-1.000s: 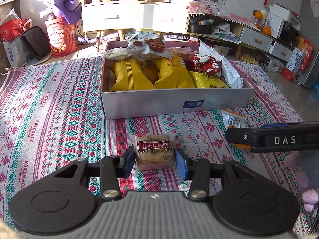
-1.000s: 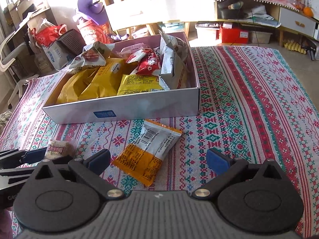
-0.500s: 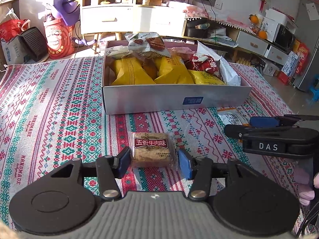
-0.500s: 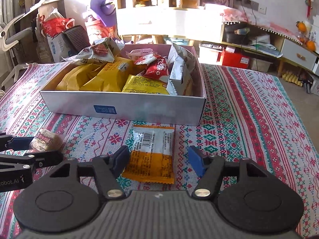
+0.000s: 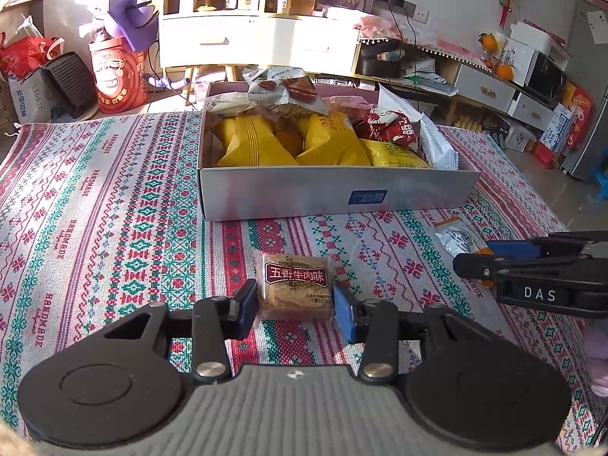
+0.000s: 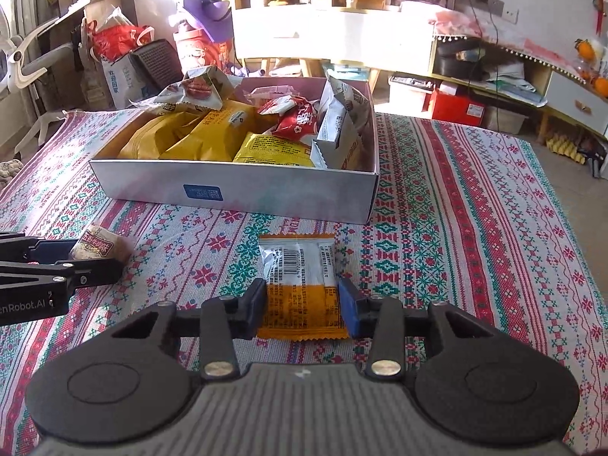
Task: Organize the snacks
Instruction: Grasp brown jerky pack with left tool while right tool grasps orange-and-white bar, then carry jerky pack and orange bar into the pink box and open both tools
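Snacks, two loose packets outstanding, both lying on the patterned tablecloth (image 5: 114, 205) in front of the white box (image 5: 334, 193). Item one: a square brown cake packet (image 5: 294, 285) with a dark red label, flat on the cloth between the blue pads of the left gripper (image 5: 295, 307); over the past second those jaws widened a little and then narrowed again, and the pads now stand just beside the packet's two edges, the left one touching or nearly so, the right one at the wrapper's clear fringe, so a firm hold cannot be confirmed. Item two: an orange and silver packet (image 6: 300, 285), printed side up, barcode visible, lying lengthwise toward the box. The right gripper (image 6: 302, 307), a second ago spread wide with the packet lying askew between its fingers, has just been closing and now has both pads against the packet's long edges; it is clenched on it, though the packet lies on the cloth, not yet lifted. Box contents: yellow bags (image 5: 258, 144), a red packet (image 5: 395, 129), a white pouch (image 5: 437, 144) and a nut packet (image 5: 281, 87) on top, already crowded. Judgement: both pickups are at the grasp stage; lifting and placing into the box remain, with free room scarce, likeliest on top of the yellow bags.
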### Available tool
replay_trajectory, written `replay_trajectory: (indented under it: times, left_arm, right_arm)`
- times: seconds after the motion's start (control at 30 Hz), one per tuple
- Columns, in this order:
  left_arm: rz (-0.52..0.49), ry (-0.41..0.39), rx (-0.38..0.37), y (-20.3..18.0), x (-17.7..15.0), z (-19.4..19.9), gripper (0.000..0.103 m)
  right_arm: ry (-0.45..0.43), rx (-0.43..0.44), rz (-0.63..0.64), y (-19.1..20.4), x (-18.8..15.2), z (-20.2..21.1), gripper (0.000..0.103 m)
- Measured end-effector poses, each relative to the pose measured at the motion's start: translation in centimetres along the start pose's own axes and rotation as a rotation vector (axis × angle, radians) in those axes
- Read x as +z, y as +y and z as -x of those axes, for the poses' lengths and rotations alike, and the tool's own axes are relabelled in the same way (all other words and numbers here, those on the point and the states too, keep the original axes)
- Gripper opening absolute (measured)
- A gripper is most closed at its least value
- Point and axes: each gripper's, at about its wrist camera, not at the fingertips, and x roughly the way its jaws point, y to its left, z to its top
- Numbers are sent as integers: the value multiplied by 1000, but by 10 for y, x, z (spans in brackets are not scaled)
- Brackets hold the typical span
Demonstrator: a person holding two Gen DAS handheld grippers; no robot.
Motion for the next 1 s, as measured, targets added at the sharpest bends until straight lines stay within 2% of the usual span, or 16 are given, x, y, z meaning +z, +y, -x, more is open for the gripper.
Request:
replay_trajectory:
  times: [0.3,1.0]
  left_arm:
    - [-8,18,-10,-4,0,2,48]
    - [-8,8,-54,-14,13,15,48]
  right_arm:
    - [42,26,-28,-2,0,5,37]
    - [39,80,-71,3,15,26,36]
